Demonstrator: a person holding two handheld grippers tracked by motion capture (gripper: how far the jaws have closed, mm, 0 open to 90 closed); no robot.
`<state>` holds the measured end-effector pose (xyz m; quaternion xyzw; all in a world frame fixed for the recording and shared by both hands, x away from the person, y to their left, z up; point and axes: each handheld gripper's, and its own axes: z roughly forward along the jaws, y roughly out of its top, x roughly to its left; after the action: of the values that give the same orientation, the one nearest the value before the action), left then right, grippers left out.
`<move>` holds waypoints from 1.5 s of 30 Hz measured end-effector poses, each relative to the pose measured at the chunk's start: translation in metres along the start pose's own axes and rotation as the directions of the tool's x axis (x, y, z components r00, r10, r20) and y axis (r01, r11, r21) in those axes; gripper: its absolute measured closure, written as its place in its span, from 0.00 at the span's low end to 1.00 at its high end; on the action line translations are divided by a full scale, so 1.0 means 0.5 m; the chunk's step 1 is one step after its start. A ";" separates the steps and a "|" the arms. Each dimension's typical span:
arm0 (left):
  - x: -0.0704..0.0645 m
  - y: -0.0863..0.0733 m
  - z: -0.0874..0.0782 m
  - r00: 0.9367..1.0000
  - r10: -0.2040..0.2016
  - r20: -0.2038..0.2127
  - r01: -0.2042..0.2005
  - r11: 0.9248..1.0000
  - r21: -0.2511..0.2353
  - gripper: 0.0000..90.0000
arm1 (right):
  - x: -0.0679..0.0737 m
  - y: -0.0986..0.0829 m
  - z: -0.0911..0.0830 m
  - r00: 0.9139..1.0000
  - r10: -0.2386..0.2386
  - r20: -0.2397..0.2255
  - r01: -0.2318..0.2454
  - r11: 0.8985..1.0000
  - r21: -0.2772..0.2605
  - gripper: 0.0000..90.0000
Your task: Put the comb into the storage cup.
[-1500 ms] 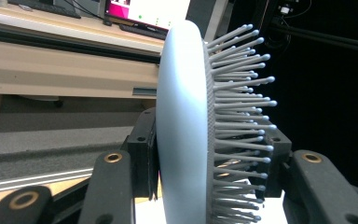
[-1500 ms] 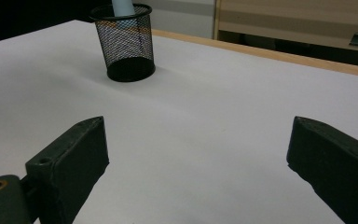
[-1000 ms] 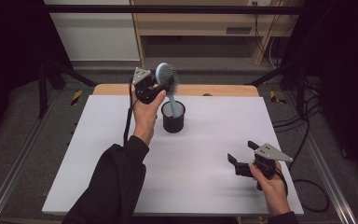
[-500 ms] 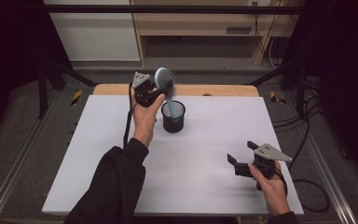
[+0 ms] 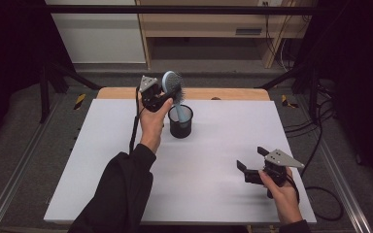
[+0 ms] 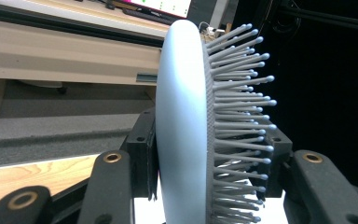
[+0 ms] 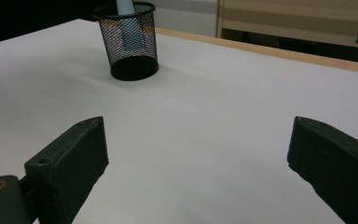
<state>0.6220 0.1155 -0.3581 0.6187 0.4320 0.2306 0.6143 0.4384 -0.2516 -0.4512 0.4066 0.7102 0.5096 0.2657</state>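
We've got the left gripper (image 5: 161, 99) up over the far edge of the table (image 5: 213, 145), clamped on the head of a light blue hairbrush (image 5: 172, 85). In the left gripper view the brush head (image 6: 186, 121) sits edge-on btwn our two black jaws, smooth back to one side, grey bristles (image 6: 242, 116) fanning out to the other. The brush is tilted, head up and leaning toward the left gripper, handle running down into a black mesh cup (image 5: 180, 121). The cup stands upright on the white tabletop, near the far edge, just beside our left hand (image 5: 151, 124).

From the right gripper view we see the cup (image 7: 129, 39) w/ the pale blue handle (image 7: 126, 18) inside it, low end visible thru the mesh. Can't tell whether the handle tip touches the cup bottom.

Our right gripper (image 5: 253, 162) sits low at the near right part of the table, well apart from cup and brush. Its jaws are spread wide, nothing btwn them but bare white tabletop. Right hand (image 5: 280, 187) wraps the grip from behind; a black cable (image 5: 323, 213) trails off the table's right side.
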 end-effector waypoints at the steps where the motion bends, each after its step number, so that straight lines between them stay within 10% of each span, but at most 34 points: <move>1: 0.000 -0.001 0.000 1.000 0.002 0.001 -0.002 1.000 0.002 0.57 | 0.000 0.000 0.000 1.000 0.000 0.000 0.000 1.000 0.000 0.06; 45: -0.004 -0.018 0.008 1.000 -0.024 0.011 0.024 1.000 0.008 0.57 | 0.003 0.001 0.001 1.000 0.006 -0.014 -0.006 1.000 0.002 0.06</move>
<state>0.6219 0.1103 -0.3670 0.6172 0.4367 0.2181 0.6171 0.4380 -0.2502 -0.4510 0.4054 0.7113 0.5124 0.2589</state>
